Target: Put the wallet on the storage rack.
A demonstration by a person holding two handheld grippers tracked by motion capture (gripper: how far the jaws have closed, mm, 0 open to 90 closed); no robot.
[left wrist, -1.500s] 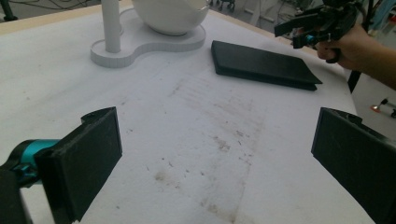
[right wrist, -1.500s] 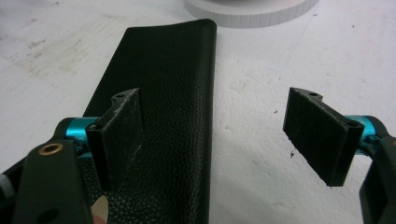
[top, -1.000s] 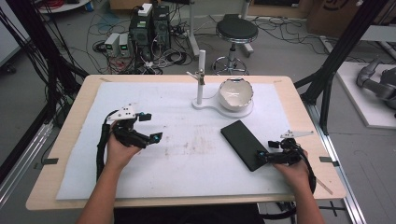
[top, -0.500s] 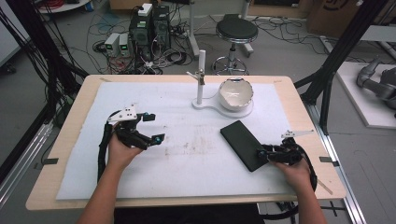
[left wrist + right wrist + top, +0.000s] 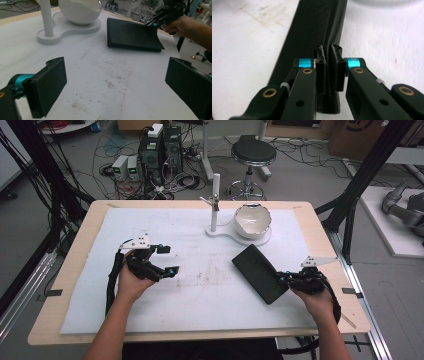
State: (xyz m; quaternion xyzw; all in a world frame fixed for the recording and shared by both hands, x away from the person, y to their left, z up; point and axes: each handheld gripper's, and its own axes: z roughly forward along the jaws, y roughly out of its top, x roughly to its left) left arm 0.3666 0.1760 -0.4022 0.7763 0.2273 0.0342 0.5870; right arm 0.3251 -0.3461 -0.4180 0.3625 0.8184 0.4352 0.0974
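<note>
- Right gripper (image 5: 283, 279) is clamped on the near right edge of a black leather-textured cover (image 5: 260, 273); in the right gripper view its jaws pinch a thin lifted flap of the cover (image 5: 322, 37) between them.
- Left gripper (image 5: 167, 261) hovers over the left half of the white mat (image 5: 200, 320) with its jaws spread wide and nothing between them, as the left gripper view confirms.
- The black cover lies flat on the mat toward the table's right side, angled, with its far corner near the base of the white stand (image 5: 235, 234).
- That stand carries a white bowl-shaped cup (image 5: 253, 220) and an upright white post (image 5: 215, 202) toward the far edge of the table (image 5: 320, 230), centre.
- Risk, as I judge it: the grip takes only the edge layer, so a lift may peel open the top flap instead of raising the whole cover.
- A pull toward the person could drag the cover across the mat, and a push away could knock it into the stand's base.
- The left gripper is well apart from the cover, so nothing pins it down.
</note>
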